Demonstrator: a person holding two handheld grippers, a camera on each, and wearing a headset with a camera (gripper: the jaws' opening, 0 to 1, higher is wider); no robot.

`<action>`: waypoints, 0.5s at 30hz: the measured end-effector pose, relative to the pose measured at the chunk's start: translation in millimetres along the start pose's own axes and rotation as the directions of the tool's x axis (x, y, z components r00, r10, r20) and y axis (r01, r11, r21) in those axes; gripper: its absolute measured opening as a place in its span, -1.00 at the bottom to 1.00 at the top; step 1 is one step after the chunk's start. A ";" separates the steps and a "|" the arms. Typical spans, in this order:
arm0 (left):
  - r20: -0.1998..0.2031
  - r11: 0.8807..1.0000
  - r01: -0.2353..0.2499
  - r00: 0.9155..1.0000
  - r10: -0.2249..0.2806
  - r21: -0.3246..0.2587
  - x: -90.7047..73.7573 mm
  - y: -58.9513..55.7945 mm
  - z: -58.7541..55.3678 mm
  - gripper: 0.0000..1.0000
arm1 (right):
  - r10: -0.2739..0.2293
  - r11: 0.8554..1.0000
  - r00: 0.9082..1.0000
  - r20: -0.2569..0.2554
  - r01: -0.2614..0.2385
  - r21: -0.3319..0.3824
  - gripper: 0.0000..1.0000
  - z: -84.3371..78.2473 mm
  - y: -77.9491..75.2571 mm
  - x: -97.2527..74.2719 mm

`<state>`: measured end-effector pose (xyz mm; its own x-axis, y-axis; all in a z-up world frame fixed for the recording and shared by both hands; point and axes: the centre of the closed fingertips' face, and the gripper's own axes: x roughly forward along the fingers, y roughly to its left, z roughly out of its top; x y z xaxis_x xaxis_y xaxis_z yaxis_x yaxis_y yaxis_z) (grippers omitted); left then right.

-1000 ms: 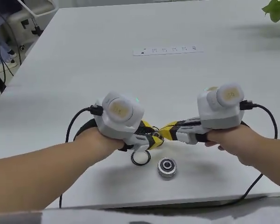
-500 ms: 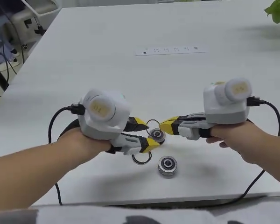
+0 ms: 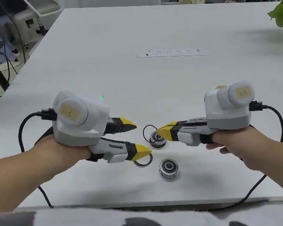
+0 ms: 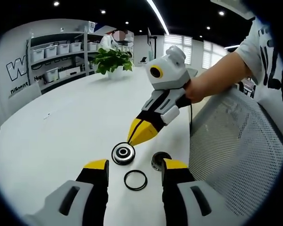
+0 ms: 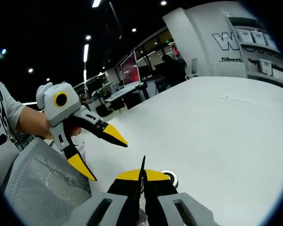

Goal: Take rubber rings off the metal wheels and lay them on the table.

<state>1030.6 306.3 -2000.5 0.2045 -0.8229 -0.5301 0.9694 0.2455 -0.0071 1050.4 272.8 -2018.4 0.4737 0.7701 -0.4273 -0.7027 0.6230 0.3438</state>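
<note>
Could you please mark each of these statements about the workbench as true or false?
1. The left gripper has its jaws open. True.
2. The right gripper is open and holds nothing. False: it is shut, pinching a thin rubber ring.
3. A loose rubber ring lies flat on the table by the left gripper. True.
4. One metal wheel sits on the table. False: there are two, one wheel below the right gripper's tip and another wheel nearer the table's front edge.
5. The left gripper is gripping a wheel. False: nothing is clamped between its jaws.
</note>
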 end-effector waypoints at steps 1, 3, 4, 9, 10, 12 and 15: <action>0.003 1.000 -0.004 1.000 0.004 -0.002 -2.1 0.0 0.1 -0.13 | 0.004 1.000 1.000 -0.002 -0.004 0.000 -1.00 -0.7 1.9 0.7; 0.012 1.000 -0.012 1.000 0.013 -0.012 -7.0 0.3 0.0 -0.09 | 0.013 1.000 1.000 -0.011 -0.013 0.001 -1.00 -2.8 4.2 2.2; 0.014 1.000 -0.014 1.000 0.015 -0.014 -8.8 0.4 -0.5 -0.08 | 0.015 1.000 1.000 -0.015 -0.015 0.001 -1.00 -3.9 5.1 2.8; 0.016 0.999 -0.032 0.999 0.033 -0.018 -18.9 2.6 -6.5 0.02 | 0.042 0.999 0.998 -0.037 -0.042 0.007 -1.00 -10.6 15.4 5.8; 0.015 0.999 -0.036 0.999 0.037 -0.016 -20.3 2.6 -7.2 0.04 | 0.048 0.999 0.998 -0.041 -0.048 0.007 -1.00 -11.8 17.2 6.4; 0.016 0.999 -0.042 0.999 0.042 -0.018 -23.8 2.3 -8.5 0.07 | 0.063 0.998 0.997 -0.052 -0.063 0.007 -1.00 -14.9 21.5 8.9; 0.017 0.999 -0.050 0.999 0.050 -0.020 -28.3 1.9 -10.6 0.10 | 0.079 0.997 0.995 -0.067 -0.078 0.005 -1.00 -18.9 26.9 12.7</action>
<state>1025.2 335.5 -1994.4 0.2551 -0.8180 -0.5155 0.9551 0.2962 0.0026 1027.4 296.8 -2030.4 0.3802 0.8057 -0.4542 -0.7348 0.5613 0.3807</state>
